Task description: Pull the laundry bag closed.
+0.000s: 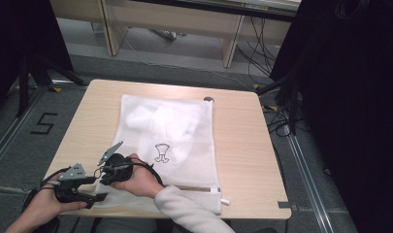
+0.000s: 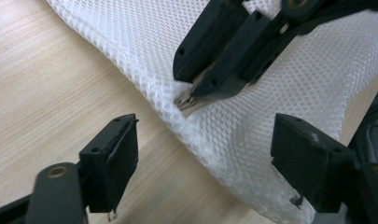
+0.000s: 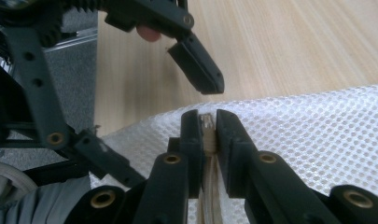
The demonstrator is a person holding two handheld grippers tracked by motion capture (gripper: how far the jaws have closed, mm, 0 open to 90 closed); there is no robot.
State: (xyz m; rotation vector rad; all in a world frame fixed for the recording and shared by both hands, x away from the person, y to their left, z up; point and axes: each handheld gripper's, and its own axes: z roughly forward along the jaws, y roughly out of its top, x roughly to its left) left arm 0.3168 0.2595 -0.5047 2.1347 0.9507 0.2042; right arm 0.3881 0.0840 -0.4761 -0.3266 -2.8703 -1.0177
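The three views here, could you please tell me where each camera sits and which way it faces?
High view: above the person's side, looking forward and down on the table and white mesh bag; both hands and a pale sleeve show.
Left gripper view: rides the left tongs, open, facing the bag's corner.
Right gripper view: rides the right tongs, shut on the bag's zipper pull.
Shared: both gripper views show the bag's corner and the other tongs.
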